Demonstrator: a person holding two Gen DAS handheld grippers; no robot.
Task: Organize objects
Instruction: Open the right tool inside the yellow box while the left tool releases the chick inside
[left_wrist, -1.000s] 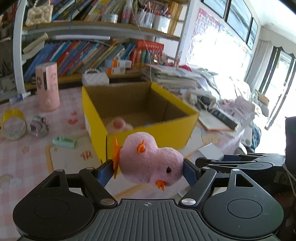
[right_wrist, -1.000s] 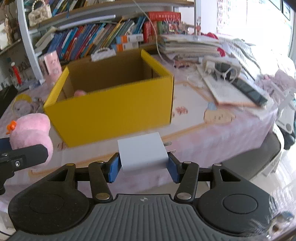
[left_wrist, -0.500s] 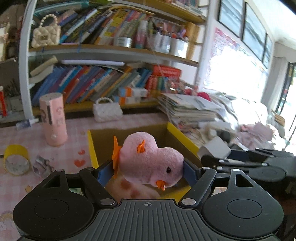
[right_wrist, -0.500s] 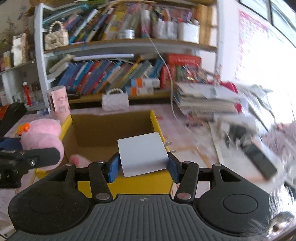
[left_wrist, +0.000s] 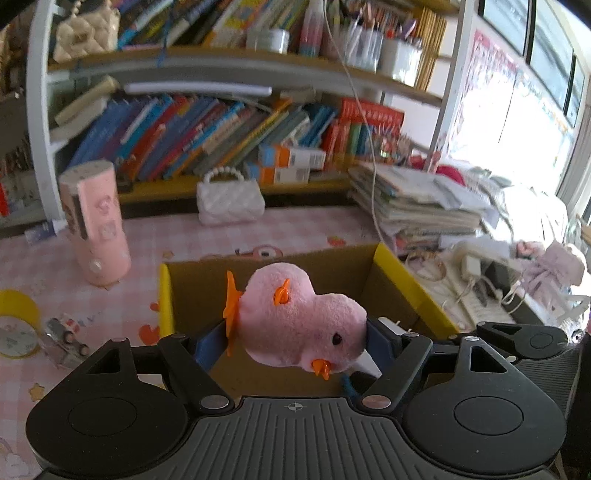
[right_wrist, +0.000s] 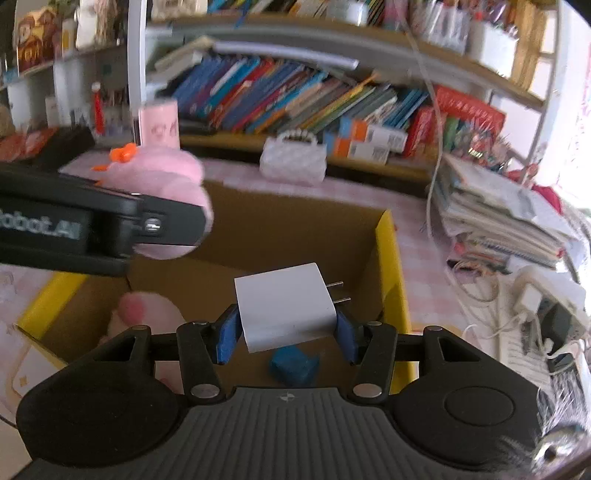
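My left gripper is shut on a pink plush chick with orange beak and wings, held above the open yellow cardboard box. The chick also shows in the right wrist view, over the box's left part. My right gripper is shut on a white plug charger, held above the box. Inside the box lie a pale plush toy with pink spots and a small blue object.
A pink cylinder, a white quilted purse, a yellow tape roll and a small toy car stand on the pink checked table. Stacked papers and cables lie to the right. Bookshelves stand behind.
Both grippers have risen and moved forward from in front of the box to above its open top, each still holding its object.
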